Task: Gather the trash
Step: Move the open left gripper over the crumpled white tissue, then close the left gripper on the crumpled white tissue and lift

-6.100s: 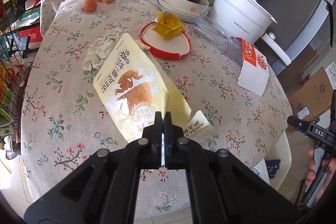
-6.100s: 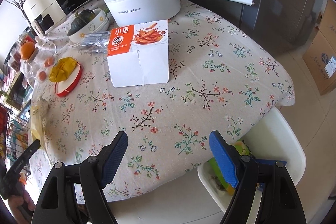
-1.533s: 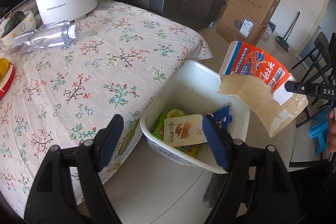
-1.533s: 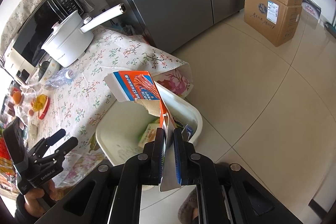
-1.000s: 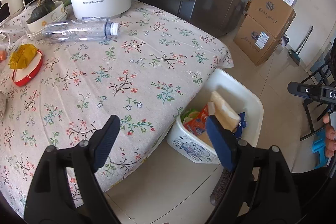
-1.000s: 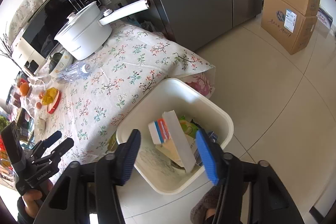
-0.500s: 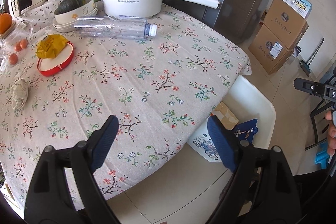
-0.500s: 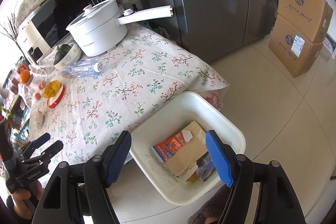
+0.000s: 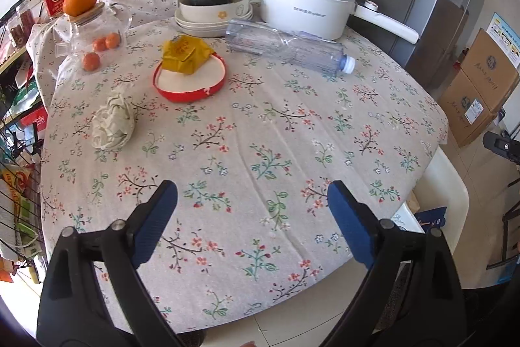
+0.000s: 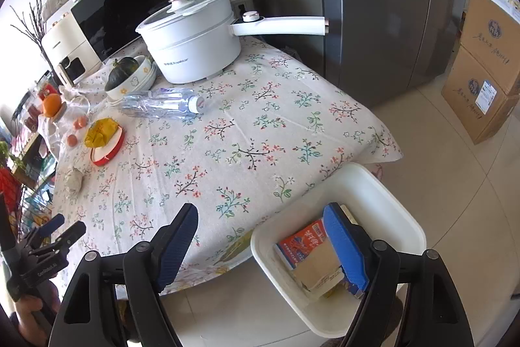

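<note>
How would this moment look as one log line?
left gripper: open, empty | right gripper: open, empty | carton: in bin | bottle: on table

Bare floral table across the middle and lower frame of the left wrist view, free for passage. Blocked at upper left by crumpled paper and red-rimmed plate; along the top by plastic bottle, bowls, white pot. At lower right of the right wrist view, white bin open from above.

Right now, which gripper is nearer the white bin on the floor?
Right. The right gripper hangs directly over the white bin; the left gripper is over the tablecloth, bin off to its right.
</note>
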